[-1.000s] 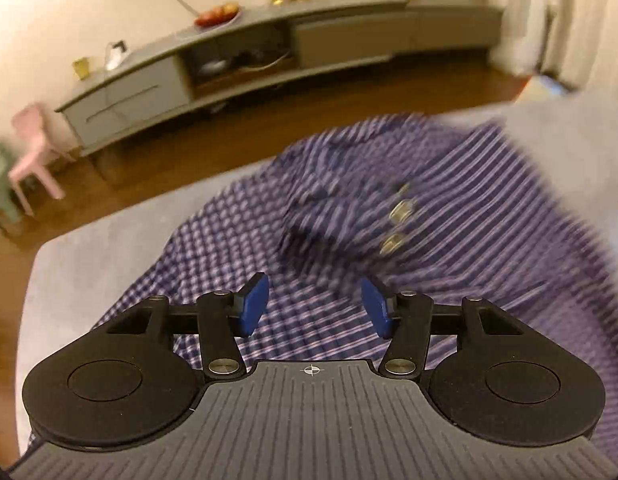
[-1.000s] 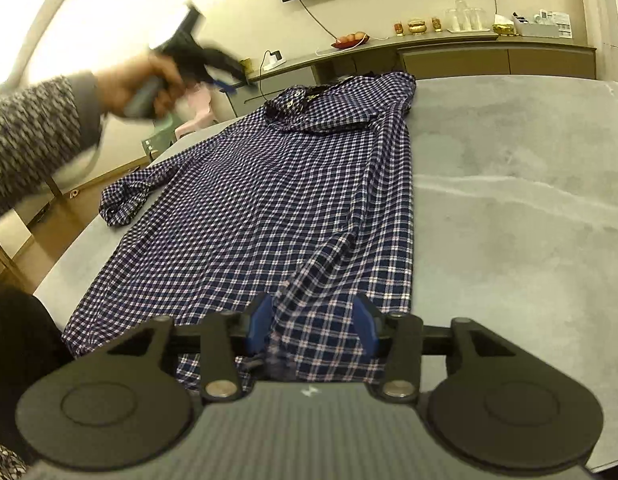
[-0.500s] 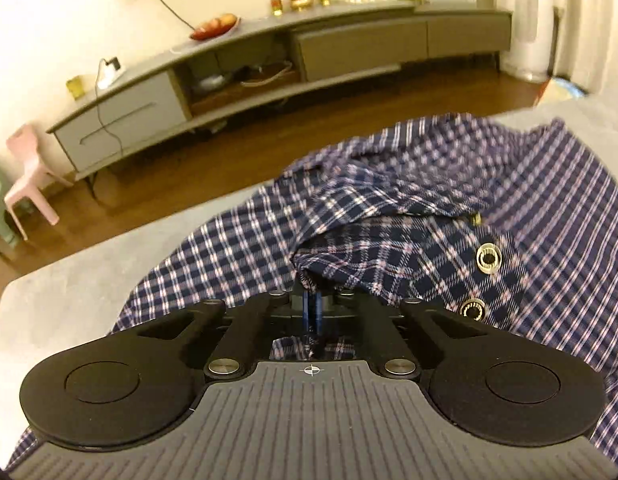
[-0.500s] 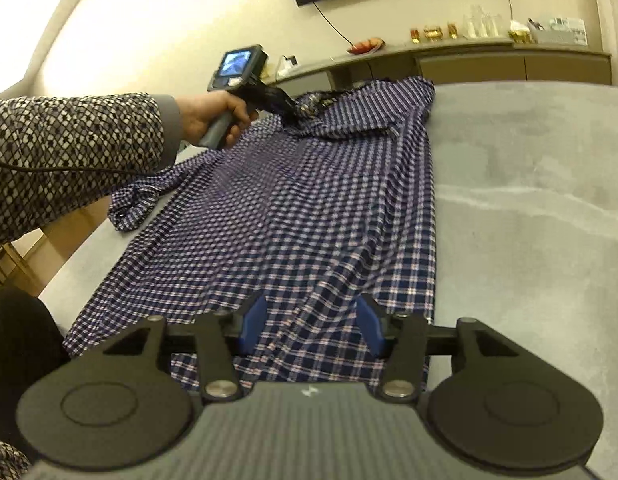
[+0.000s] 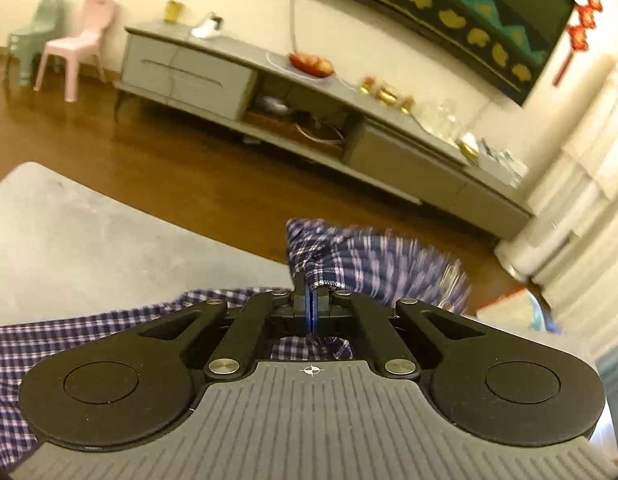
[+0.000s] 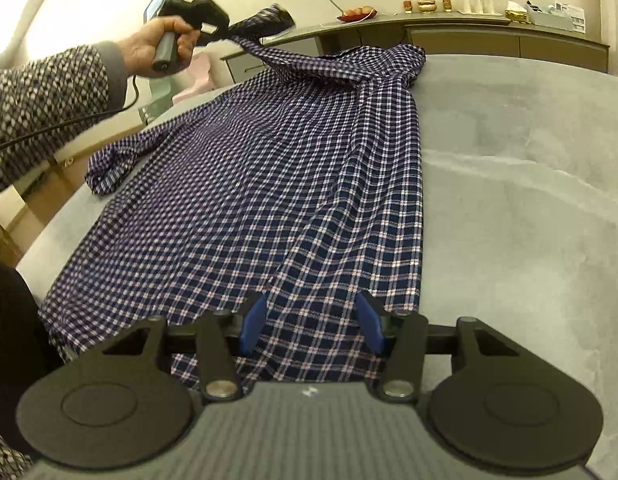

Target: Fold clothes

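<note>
Checked shirt (image 6: 277, 168) collar end lifted, clamped in left gripper (image 5: 311, 308); right gripper (image 6: 311, 320) jaws apart over hem. Fold-over likely; needs hem grip.

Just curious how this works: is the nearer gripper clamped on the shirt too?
No, the right gripper is open, its blue fingers spread apart above the shirt hem.

Soft checked cloth shirt (image 6: 293, 184) on a matt, mottled grey counter (image 6: 521, 208); glossy wood floor (image 5: 181, 160) in the upper left.
</note>
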Demonstrator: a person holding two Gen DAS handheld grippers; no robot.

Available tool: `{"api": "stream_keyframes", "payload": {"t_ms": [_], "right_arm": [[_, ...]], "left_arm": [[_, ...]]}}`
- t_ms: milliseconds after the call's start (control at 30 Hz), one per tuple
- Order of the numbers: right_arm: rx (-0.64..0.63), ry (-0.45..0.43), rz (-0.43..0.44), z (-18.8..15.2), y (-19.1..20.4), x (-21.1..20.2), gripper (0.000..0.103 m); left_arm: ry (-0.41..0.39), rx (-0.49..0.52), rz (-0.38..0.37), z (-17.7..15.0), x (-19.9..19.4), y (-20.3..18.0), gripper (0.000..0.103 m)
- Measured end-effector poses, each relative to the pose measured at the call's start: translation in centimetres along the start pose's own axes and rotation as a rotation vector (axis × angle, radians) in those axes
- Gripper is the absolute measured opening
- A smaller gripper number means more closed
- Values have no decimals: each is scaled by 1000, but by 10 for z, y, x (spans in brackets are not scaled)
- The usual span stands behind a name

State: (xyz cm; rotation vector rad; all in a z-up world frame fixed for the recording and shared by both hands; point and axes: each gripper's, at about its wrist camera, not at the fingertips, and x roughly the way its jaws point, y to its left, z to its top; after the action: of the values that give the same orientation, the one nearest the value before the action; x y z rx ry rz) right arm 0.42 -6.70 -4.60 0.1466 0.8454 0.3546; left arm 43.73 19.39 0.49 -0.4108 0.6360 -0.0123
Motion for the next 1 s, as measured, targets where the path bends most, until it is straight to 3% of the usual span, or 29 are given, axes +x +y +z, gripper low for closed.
{"api": "stream_keyframes", "payload": {"t_ms": [133, 233, 333, 433, 533, 600, 733, 867, 1000], "right_arm": [[-82, 99, 12, 4, 4, -8, 50], [-77, 66, 65, 35, -10, -38, 50], [-109, -10, 76, 91, -31, -61, 50], [-166, -78, 2, 155, -53, -50, 51], [-250, -134, -101, 214, -69, 7, 50], [-277, -156, -155, 252, -83, 55, 38], [-213, -95, -196, 313, -119, 177, 28], [-192, 25, -189, 332, -138, 264, 26], [-245, -44, -174, 336, -138, 287, 27]], "left_arm": [[-28, -58, 28, -6, -8, 0, 0], [7, -16, 72, -33, -12, -4, 0], [1, 4, 116, -59, -20, 3, 0], [-32, -40, 157, -72, -25, 16, 0], [-78, -77, 122, -78, -33, 26, 0], [-67, -73, 82, -79, -35, 30, 0], [-102, -65, 0, -76, -44, 33, 0], [-141, -95, -4, -79, -63, 41, 0], [-131, -138, 15, -97, -71, 52, 0]]}}
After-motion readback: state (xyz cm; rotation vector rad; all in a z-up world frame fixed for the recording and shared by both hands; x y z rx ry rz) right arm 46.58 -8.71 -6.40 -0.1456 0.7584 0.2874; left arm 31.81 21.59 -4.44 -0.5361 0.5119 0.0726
